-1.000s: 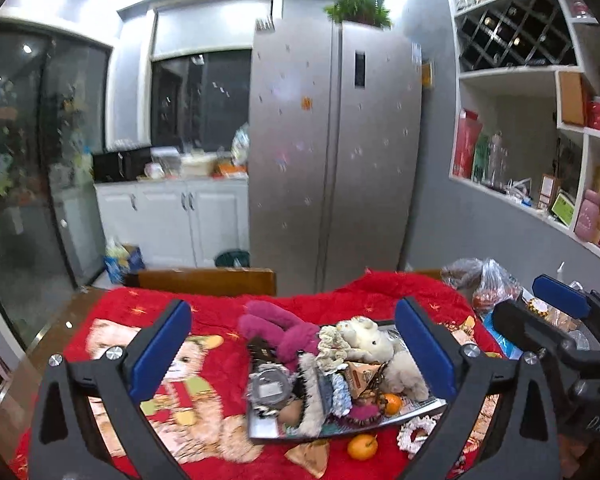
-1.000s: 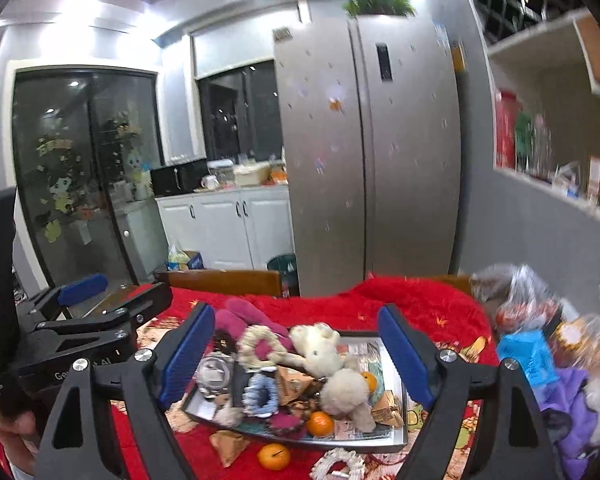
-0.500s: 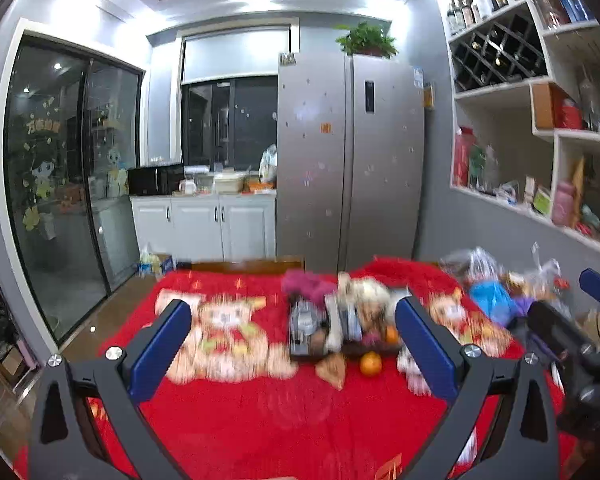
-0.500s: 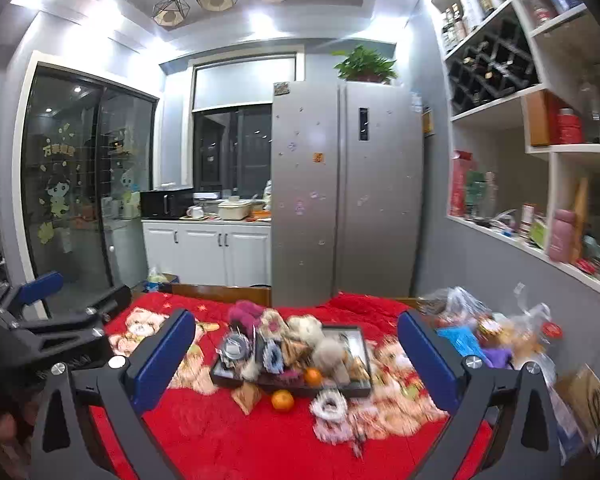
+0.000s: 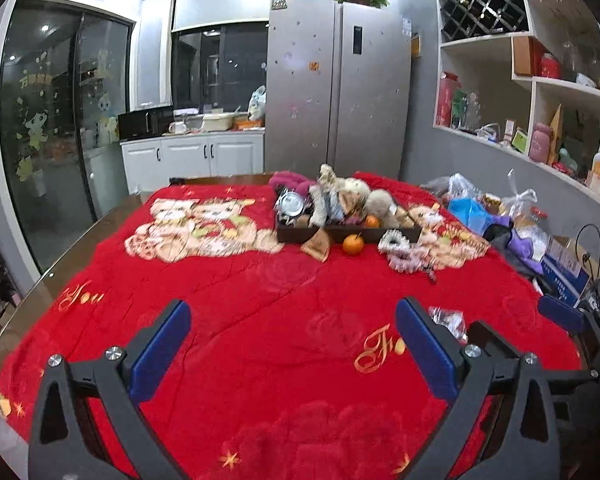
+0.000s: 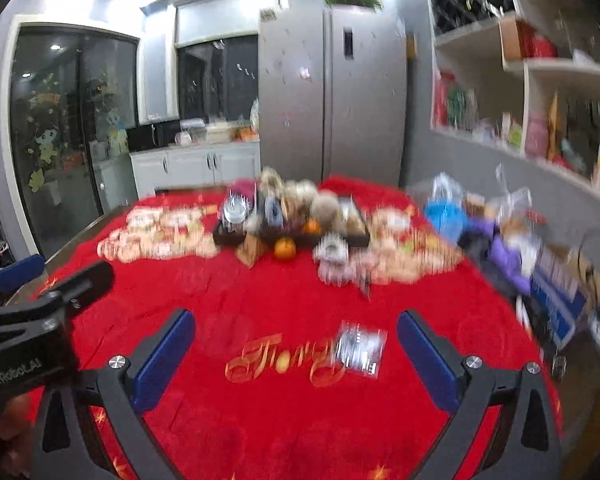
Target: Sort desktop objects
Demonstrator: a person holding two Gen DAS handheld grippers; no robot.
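I hold both my left claw (image 5: 292, 344) and right claw (image 6: 296, 344) wide apart and empty over the near red cloth (image 5: 260, 320), since the heaped tray (image 5: 340, 234) sits far off, awaiting sorting.

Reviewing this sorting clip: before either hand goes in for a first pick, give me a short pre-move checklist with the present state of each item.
1. Left tongs open and holding nothing: ok.
2. Right tongs open and holding nothing: ok.
3. Tray of toys in view at the far end of the red cloth: ok.
4. Loose orange reachable in front of the tray, apart from it: ok.
5. Small clear packet lying flat on the cloth between the right tongs' fingers: ok.
6. Right wrist view sharp enough to aim: not ok, it is motion-blurred.
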